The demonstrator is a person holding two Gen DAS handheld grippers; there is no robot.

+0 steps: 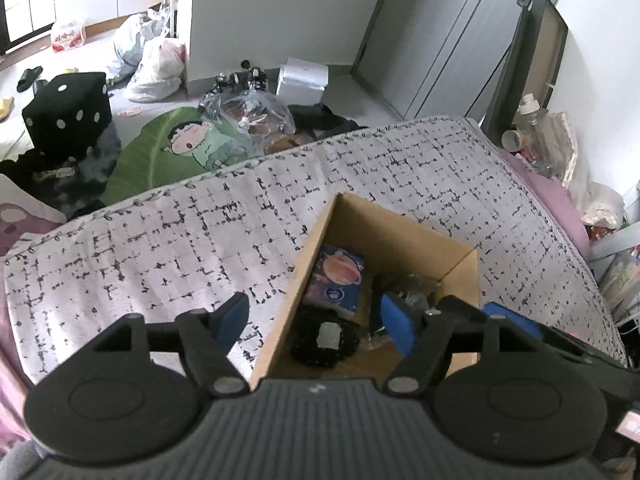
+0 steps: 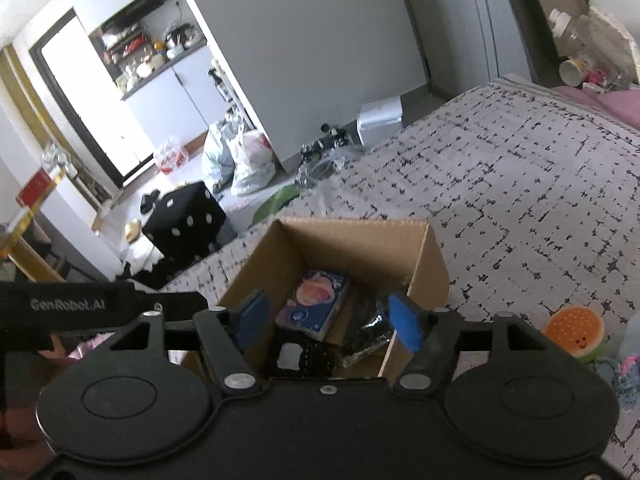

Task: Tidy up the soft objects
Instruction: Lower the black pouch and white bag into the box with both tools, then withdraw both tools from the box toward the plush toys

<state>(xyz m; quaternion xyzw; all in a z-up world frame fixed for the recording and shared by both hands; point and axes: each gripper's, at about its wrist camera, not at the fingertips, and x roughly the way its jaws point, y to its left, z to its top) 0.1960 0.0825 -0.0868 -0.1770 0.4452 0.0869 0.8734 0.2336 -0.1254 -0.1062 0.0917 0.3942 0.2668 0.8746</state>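
An open cardboard box [image 1: 316,240] stands on the bed with the black-and-white patterned cover [image 1: 160,236]. Inside lie a purple tissue pack with a peach picture [image 1: 338,276], a black lacy piece [image 1: 324,338] and a dark crinkly packet [image 1: 408,284]. My left gripper [image 1: 314,320] is open and empty above the box's near left wall. In the right wrist view the box [image 2: 434,264] holds the tissue pack [image 2: 314,304], and my right gripper [image 2: 328,320] is open and empty over it. A burger plush [image 2: 576,332] lies on the bed to the right.
On the floor beyond the bed are a black dice cushion [image 1: 70,110], a green leaf cushion [image 1: 160,152], plastic bags [image 1: 156,64] and a white box [image 1: 302,80]. Bottles and clutter [image 1: 540,136] crowd the bed's right side. A light-blue soft thing [image 2: 616,368] lies by the burger.
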